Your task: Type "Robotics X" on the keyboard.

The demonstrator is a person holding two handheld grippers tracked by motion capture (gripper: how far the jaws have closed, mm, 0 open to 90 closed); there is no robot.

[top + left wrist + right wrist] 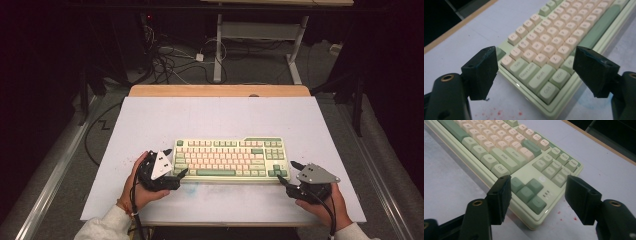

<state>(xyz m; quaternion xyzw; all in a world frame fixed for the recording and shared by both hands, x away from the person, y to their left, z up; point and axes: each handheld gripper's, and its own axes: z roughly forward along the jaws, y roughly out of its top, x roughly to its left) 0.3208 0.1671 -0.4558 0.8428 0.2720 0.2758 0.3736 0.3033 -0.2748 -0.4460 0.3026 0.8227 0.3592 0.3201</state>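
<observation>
1. Keyboard sits mid-mat on white table in high view; left gripper at its near-left corner, right gripper at near-right corner.
2. Left gripper view: jaws wide, straddling kbd's Ctrl/Shift corner, pads not touching.
3. Right gripper view: jaws apart around arrow-key corner, not pressing.
4. Step, I judge: lining up for a two-sided grab. Next: close both on kbd edges evenly, w/o tilting.

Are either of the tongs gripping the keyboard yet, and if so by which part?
Nothing is held. The left tongs and right tongs stand open at the keyboard's two near corners.
</observation>
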